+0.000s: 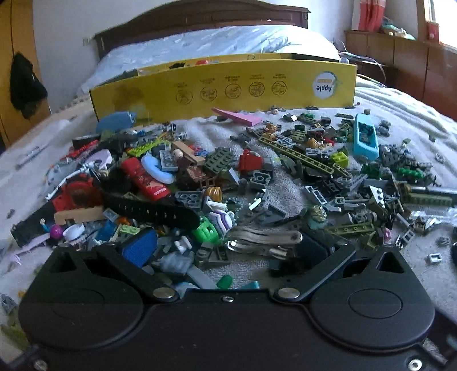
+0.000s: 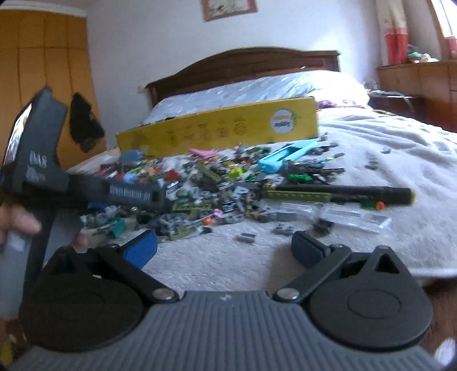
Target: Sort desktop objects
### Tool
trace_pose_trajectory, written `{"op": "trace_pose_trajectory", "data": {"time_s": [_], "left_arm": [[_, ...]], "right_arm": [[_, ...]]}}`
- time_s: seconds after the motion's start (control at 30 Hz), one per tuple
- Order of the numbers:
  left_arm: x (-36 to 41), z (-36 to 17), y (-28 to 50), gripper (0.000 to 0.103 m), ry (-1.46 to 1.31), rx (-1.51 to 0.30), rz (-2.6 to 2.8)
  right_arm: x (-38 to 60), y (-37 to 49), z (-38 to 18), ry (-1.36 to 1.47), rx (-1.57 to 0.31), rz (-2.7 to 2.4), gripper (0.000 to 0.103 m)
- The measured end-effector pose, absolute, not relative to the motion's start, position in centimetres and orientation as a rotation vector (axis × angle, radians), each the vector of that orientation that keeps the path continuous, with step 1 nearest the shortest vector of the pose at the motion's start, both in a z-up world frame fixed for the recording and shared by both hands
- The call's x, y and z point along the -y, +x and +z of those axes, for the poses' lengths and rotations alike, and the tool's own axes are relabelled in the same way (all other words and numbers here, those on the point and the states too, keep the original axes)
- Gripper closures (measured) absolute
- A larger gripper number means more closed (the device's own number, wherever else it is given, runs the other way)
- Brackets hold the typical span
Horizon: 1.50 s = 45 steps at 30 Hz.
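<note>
On the bed (image 1: 414,108), the toy pile (image 1: 228,177) lies unsorted before the yellow box (image 1: 222,85); left hand-held gripper (image 1: 228,251) and right hand-held gripper (image 2: 225,251) gape wide, both empty.

"Apple", upside down, on yellow box (image 1: 222,88)

My left wrist camera sits low and close over the toy pile (image 1: 228,177), facing the yellow box (image 1: 222,88) and headboard (image 1: 200,17). My right camera looks from farther back and rightward; both share these.
</note>
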<state>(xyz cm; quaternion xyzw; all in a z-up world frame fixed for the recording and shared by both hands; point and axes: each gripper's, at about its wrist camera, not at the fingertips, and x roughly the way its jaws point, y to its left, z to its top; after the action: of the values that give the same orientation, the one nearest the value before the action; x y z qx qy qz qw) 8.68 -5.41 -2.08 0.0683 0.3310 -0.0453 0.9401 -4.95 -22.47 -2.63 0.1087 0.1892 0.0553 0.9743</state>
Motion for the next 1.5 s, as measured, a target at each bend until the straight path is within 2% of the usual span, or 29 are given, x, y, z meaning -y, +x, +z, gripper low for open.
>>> {"op": "trace_pose_trajectory", "data": {"time_s": [0.1,0.33,0.53,0.8,1.07,1.3,1.5], "left_arm": [[5.3,-2.0,8.5,0.000,0.133,-0.679,-0.098],[3.1,-0.6,7.0,0.001,0.044,-0.619,-0.120],[-1.5,2.0,4.4,0.001,0.015,-0.524,-0.056],[-9.4,2.7,2.3,0.001,-0.038,-0.530,0.056],[-15.9,1.2,-0.1,0.001,-0.061,-0.514,0.197],[-18.6,0.4,-1.3,0.001,-0.092,-0.518,0.246],[-17.8,0.0,-1.4,0.001,-0.077,-0.522,0.210]], "right_arm": [[23.2,-5.1,-3.4,0.311,-0.340,0.107,0.000],[21.7,-4.7,-3.8,0.211,-0.351,0.071,0.000],[20.7,-5.3,-3.2,0.191,-0.326,0.013,0.000],[16.9,-5.5,-1.0,0.094,-0.237,0.177,0.000],[8.9,-2.2,-0.4,0.060,-0.321,0.449,0.000],[0.4,0.8,-2.2,-0.237,-0.397,0.447,0.000],[3.2,5.1,-1.8,-0.139,-0.515,0.304,0.000]]}}
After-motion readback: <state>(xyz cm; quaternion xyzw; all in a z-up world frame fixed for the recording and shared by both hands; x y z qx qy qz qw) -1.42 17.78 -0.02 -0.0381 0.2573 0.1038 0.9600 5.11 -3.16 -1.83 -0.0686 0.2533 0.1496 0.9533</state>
